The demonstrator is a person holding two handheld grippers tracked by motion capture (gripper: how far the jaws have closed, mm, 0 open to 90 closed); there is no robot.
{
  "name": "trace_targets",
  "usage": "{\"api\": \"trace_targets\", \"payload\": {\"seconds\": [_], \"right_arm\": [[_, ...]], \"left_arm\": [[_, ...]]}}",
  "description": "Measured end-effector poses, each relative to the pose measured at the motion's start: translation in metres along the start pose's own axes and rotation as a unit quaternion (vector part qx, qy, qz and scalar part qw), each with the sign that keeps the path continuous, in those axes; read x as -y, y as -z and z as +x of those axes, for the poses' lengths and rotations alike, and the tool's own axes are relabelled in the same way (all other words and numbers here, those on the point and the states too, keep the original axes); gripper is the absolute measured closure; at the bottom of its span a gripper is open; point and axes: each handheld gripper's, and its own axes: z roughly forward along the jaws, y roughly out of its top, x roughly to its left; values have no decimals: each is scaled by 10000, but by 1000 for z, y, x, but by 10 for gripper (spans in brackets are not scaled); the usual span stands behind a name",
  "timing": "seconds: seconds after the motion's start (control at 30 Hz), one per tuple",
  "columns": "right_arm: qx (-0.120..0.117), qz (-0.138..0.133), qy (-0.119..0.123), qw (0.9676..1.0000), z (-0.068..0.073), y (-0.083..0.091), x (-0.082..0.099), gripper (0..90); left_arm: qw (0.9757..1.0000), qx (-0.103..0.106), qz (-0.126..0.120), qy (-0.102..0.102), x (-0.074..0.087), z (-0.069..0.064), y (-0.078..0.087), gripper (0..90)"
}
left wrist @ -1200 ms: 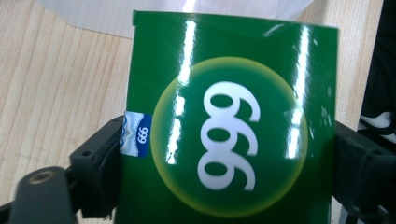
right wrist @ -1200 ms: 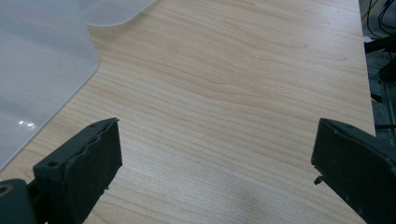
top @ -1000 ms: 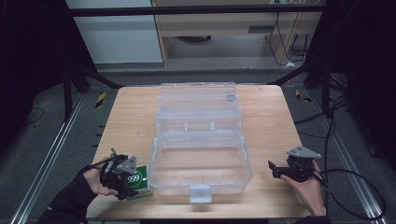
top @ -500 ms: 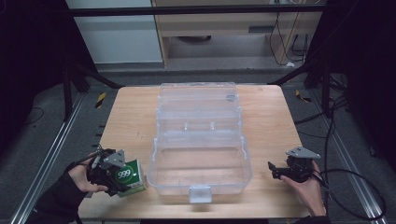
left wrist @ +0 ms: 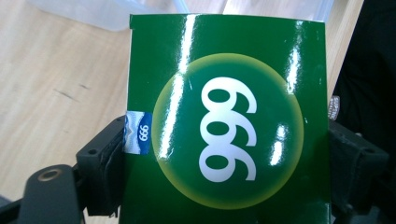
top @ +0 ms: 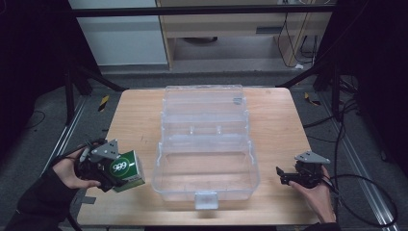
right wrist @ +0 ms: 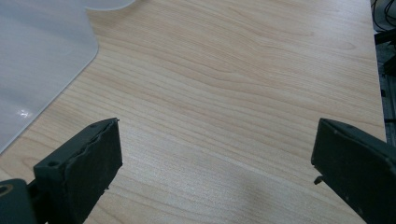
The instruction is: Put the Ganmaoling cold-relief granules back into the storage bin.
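The high view is looking forward and down over the whole wooden table [top: 139, 110]. Both gripper views are sitting close above that tabletop, each catching, probably, the clear plastic box [top: 206, 144].

Lab: aluminium rig frame [top: 60, 139], cables [top: 346, 144]

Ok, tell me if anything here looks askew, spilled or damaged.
Nothing stands out. The green 999 box sits tilted, but only because the left gripper grips it. The clear plastic case lies open and intact; the right gripper is open over the table.
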Motion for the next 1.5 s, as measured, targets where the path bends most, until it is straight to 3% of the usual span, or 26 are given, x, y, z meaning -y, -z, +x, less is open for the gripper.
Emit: {"api": "trace_targets", "payload": {"seconds": [0.17,0.5,0.93,1.07,1.33,1.5], "right_arm": [[11,-18,-7,10000,-1,1,0,23],[17,-34,8,10000,-1,1,0,23],[14,-18,20,10000,-2,0,0,23],[7,-13,22,10000,-2,0,0,23],[-11,10,27,10000,-2,0,1,23],[-4,1,50,10000,-2,0,1,23]], "left_arm": [[10000,-38,-30,-87,-12,-1,11,150],[9996,-59,16,-258,-36,-1,14,150],[9992,28,-16,-387,-68,-2,5,150],[9984,71,9,-554,-80,-3,1,150],[9973,206,-52,-698,-104,-8,-13,149],[9969,251,-59,-743,-112,-10,-20,150]]}}
